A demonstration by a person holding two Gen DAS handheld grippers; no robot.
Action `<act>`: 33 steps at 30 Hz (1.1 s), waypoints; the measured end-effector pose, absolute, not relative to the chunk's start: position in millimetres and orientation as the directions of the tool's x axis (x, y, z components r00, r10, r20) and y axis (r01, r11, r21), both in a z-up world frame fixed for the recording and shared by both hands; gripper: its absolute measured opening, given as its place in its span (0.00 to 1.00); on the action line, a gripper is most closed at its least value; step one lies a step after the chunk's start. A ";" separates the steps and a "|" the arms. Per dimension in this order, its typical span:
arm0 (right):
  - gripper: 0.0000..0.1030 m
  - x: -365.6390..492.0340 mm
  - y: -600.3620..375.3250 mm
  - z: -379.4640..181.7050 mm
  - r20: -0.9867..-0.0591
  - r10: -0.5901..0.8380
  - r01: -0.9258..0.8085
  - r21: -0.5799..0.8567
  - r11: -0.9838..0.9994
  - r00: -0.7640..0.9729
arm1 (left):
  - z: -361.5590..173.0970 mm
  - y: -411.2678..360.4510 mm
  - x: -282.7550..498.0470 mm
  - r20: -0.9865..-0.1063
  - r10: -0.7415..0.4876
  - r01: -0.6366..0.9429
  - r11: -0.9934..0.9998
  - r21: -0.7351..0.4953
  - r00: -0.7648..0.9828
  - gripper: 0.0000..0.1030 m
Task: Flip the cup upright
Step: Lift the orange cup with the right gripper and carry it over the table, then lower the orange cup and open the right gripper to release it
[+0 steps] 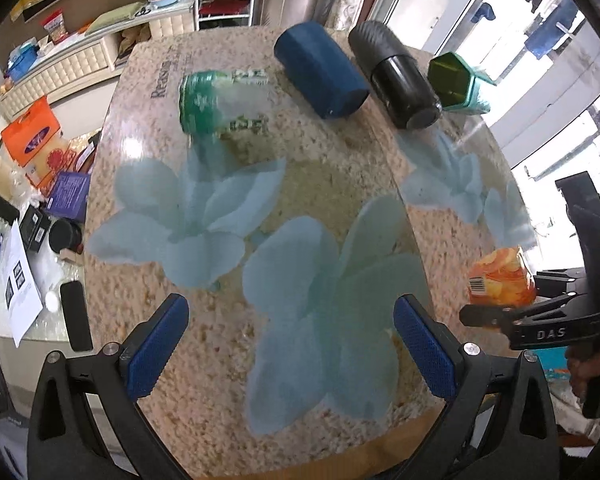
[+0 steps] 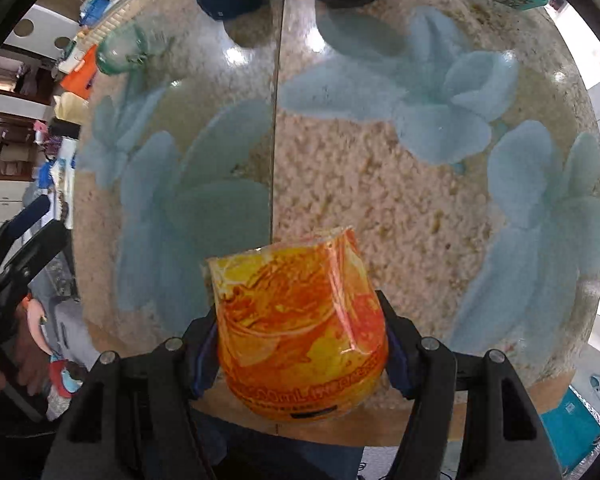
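- My right gripper (image 2: 302, 344) has its jaws clamped on the orange cup (image 2: 300, 328), one jaw on each side of the body, so the grasp is made.
- The cup sits between the right jaws, raised over the near edge of the counter (image 2: 380, 208); from the left wrist view it (image 1: 500, 276) looks clear of the surface, though I cannot tell that for certain.
- I cannot tell which end is the mouth: the end pointing away from the jaws looks flat and film-covered, and the printed band is at the end nearest the camera. I judge the flip to be in progress, not finished.
- What I think is left: finish the turn, set the cup down standing, release.
- My left gripper (image 1: 290, 346) has its jaws spread wide with nothing between them, above bare counter, well apart from the cup.
- Farther out from the left jaws lies a green-printed clear cup (image 1: 224, 100) on its side.
- Beyond it, along the far edge, lie a blue cup (image 1: 320, 68), a black cup (image 1: 396, 76) and a teal cup (image 1: 456, 80), all on their sides.
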State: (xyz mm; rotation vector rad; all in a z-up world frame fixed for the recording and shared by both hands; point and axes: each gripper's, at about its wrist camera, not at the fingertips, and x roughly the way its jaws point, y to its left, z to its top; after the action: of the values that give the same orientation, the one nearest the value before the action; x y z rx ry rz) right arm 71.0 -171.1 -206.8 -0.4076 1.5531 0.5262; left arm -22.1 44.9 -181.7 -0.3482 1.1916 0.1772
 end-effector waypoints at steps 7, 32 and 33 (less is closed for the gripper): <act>0.63 69.1 -147.9 -219.1 -0.998 0.016 -0.573 0.044 0.819 -0.055 | -191.9 40.9 -23.6 -0.934 -0.060 -0.327 0.927 -0.184 0.353 1.00; 0.91 38.6 -138.7 -260.5 -0.999 -0.019 -0.578 0.006 0.816 -0.037 | -201.5 51.9 -31.9 -0.942 -0.069 -0.353 0.916 -0.191 0.329 1.00; 0.91 38.8 -139.4 -260.6 -0.999 -0.013 -0.574 0.013 0.819 -0.041 | -201.9 52.0 -31.9 -0.943 -0.073 -0.353 0.915 -0.193 0.326 1.00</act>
State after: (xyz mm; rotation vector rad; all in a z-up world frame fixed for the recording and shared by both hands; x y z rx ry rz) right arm 38.8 -139.4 -260.6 -0.4816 1.5608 0.4823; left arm -31.9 52.0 -201.9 -0.3993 1.2340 0.1901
